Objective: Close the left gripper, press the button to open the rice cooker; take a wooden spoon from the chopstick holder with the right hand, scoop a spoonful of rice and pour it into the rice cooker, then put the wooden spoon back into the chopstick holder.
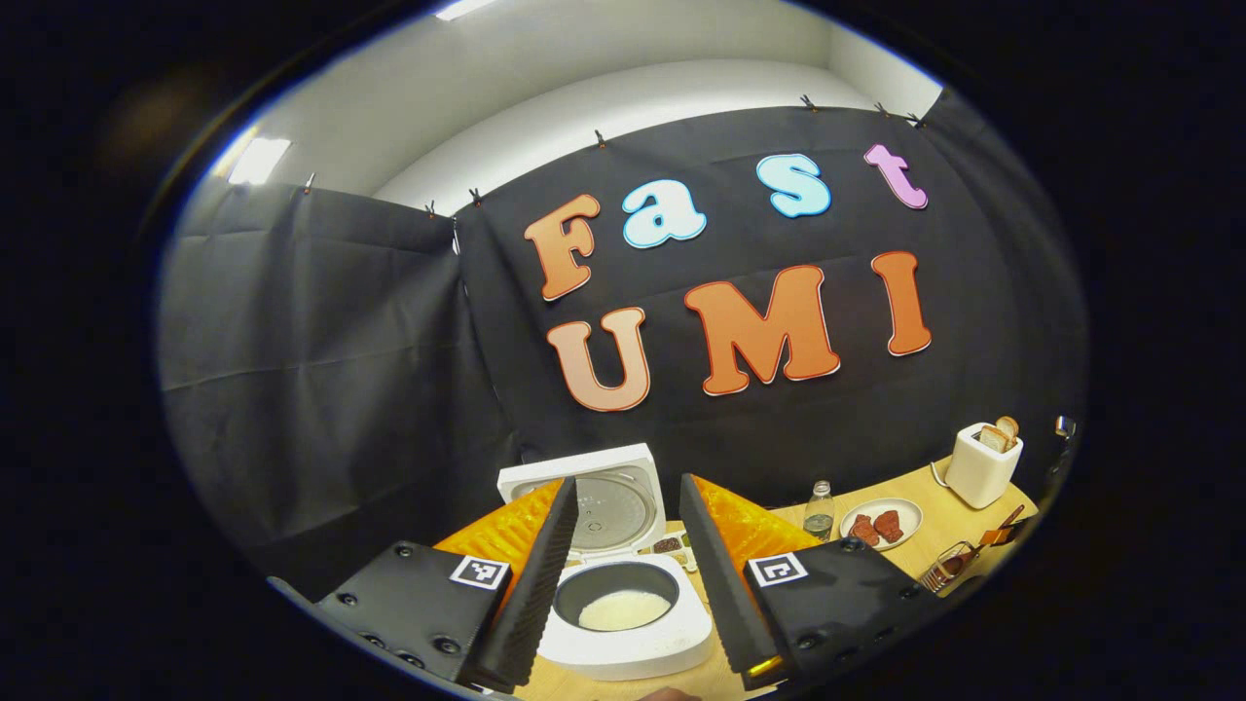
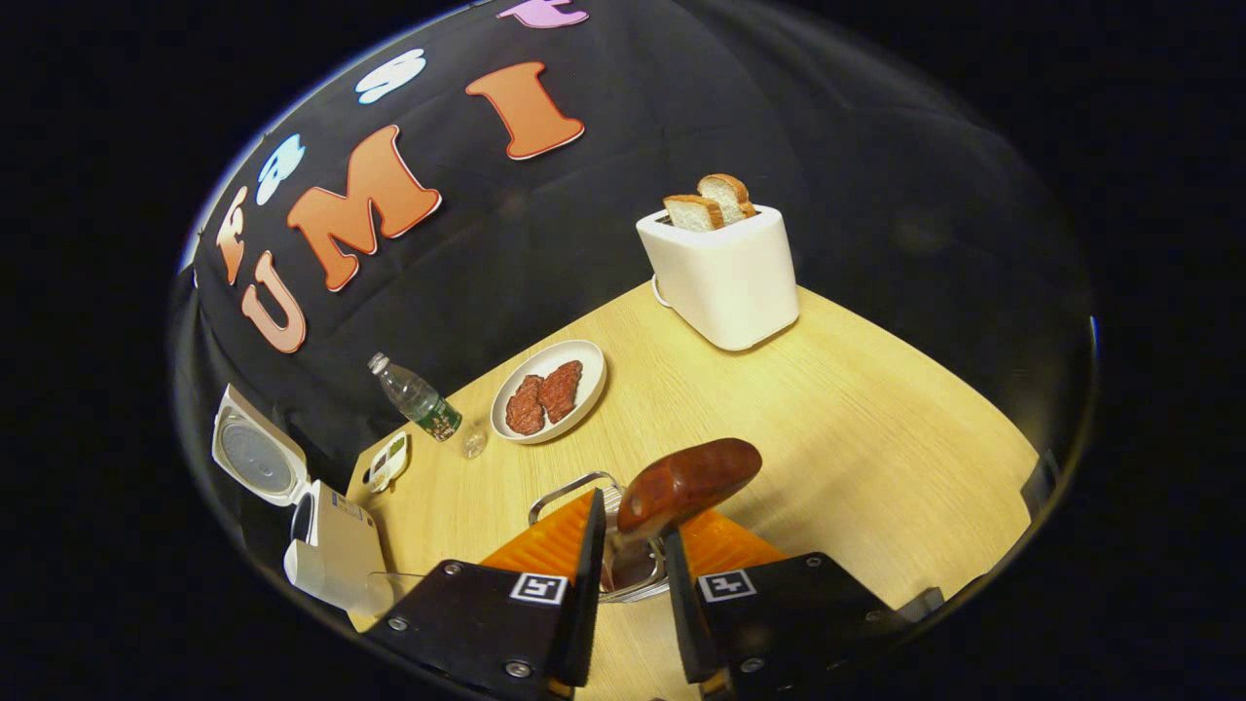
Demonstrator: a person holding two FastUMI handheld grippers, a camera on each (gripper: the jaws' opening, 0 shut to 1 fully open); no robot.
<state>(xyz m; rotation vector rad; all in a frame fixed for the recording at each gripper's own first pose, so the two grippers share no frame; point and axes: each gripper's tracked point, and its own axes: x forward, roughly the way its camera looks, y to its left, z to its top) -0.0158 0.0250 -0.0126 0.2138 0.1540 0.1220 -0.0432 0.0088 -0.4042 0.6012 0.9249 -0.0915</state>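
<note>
Over the holder [image 2: 574, 492] — spoon [image 2: 686, 482] handle-end up

Bare table [image 2: 857, 409] between toaster [image 2: 725, 277] and plate [image 2: 589, 394]; bottle [image 2: 417, 399] beside plate.

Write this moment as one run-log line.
rice cooker: open, rice inside | left gripper: open | right gripper: shut on wooden spoon at chopstick holder

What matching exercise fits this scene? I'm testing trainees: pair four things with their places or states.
Things:
1. rice cooker
2. wooden spoon
3. toaster
4. plate

Places or states:
A. holds two bread slices
B. lid up, rice inside
C. carries two pieces of meat
D. between the right hand-held gripper's fingers

Pairs: 1-B, 2-D, 3-A, 4-C
</note>
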